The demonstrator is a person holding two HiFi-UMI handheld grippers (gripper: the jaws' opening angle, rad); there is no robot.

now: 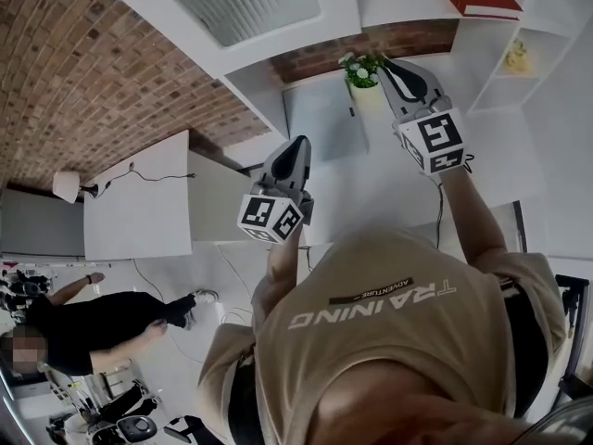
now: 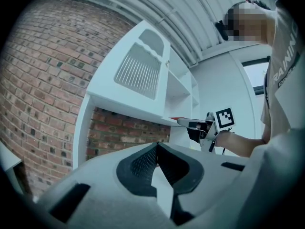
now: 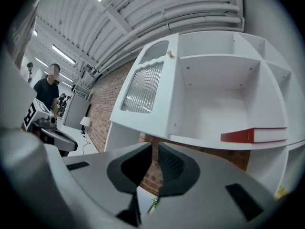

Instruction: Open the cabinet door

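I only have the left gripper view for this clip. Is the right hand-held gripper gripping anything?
Observer: No. The right hand-held gripper has its jaws together, with nothing between them.
Operator: What is ahead of it?
Observer: A green potted plant stands below the shelves.
Operator: Anyone else in the room?
Observer: A person in black stands off to the left, near a lamp.

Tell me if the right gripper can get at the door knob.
Probably yes: nothing stands between the right gripper and the knob on the door, though its jaws are shut.
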